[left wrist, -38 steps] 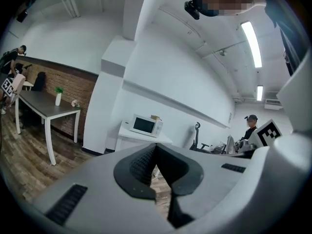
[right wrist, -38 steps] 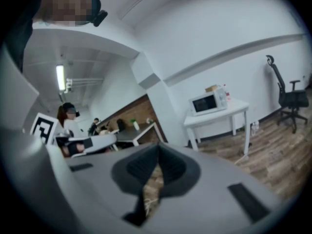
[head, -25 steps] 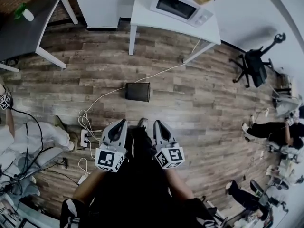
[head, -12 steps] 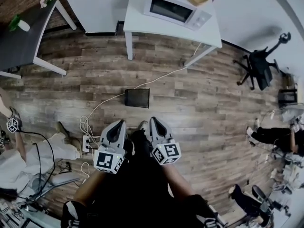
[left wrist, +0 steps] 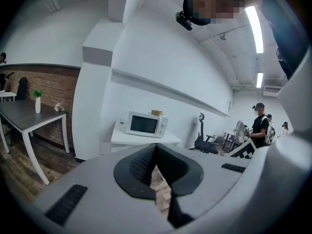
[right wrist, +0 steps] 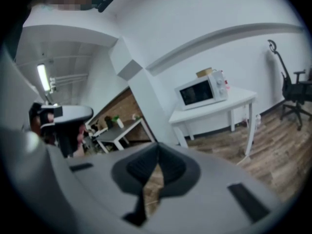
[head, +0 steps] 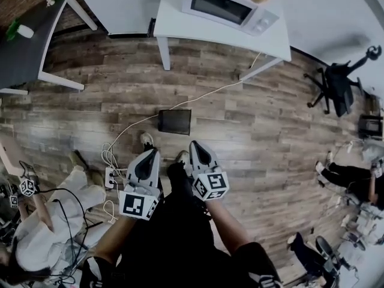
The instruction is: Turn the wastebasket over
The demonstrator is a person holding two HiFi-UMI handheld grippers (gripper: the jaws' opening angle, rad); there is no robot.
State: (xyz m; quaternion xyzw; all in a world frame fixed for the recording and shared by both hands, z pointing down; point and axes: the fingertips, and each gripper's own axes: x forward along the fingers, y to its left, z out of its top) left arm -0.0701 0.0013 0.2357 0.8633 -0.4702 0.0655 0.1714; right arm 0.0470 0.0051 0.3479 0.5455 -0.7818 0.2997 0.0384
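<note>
The wastebasket (head: 174,122) is a black mesh bin on the wooden floor, a short way ahead of my feet in the head view. I cannot tell whether it lies on its side or stands. My left gripper (head: 150,154) and right gripper (head: 197,145) are held side by side, pointing at the bin and well short of it. Both are shut with nothing between the jaws. In the left gripper view (left wrist: 155,147) and the right gripper view (right wrist: 157,148) the jaw tips meet, and the bin is hidden behind the gripper bodies.
A white table (head: 180,26) carrying a microwave (head: 225,6) stands beyond the bin. A pale cable (head: 204,92) runs past the bin to a power strip (head: 110,176). A dark table (head: 27,53) is far left, an office chair (head: 336,86) right, a person (head: 48,233) low left.
Both grippers and the head view have moved forward toward the bin, which sits a little nearer the gripper tips. The person at the left has shifted lower in the picture.
</note>
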